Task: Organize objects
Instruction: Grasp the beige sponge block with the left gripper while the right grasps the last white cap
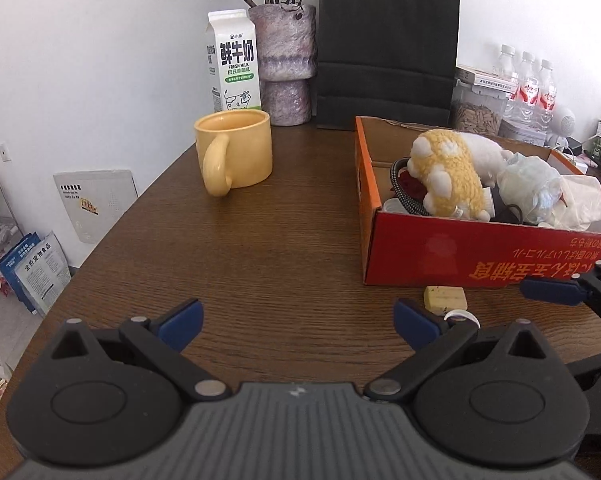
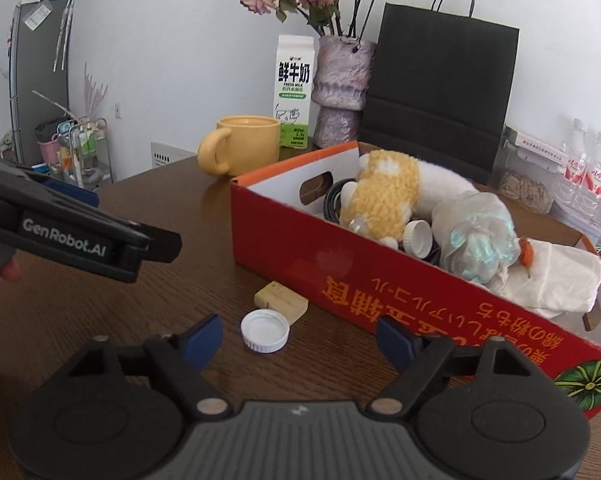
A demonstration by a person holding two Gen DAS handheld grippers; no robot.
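Left wrist view: the left gripper (image 1: 298, 326) fills the bottom of the frame, its jaws spread wide with only bare table (image 1: 260, 240) between them. A yellow mug (image 1: 236, 152) stands upper centre, handle toward the camera, with a milk carton (image 1: 232, 62), a vase (image 1: 286, 64) and a black bag (image 1: 388, 48) behind it along the wall. The red box (image 1: 460, 252) sits at right, holding a plush toy (image 1: 448, 172), a cable and crumpled wrappers. Just in front of the box lies a yellow block (image 1: 446, 298), near the right fingertip.

Right wrist view: the right gripper (image 2: 300, 340) is at bottom centre, jaws apart and gripping nothing. A white cap (image 2: 265, 330) lies on the table between the fingertips, closer to the left one, touched by neither. The block (image 2: 281, 302) rests just beyond the cap, beside the box (image 2: 340, 276) wall. The left gripper (image 2: 74, 196) reaches in from the left edge; its jaw state cannot be told here.
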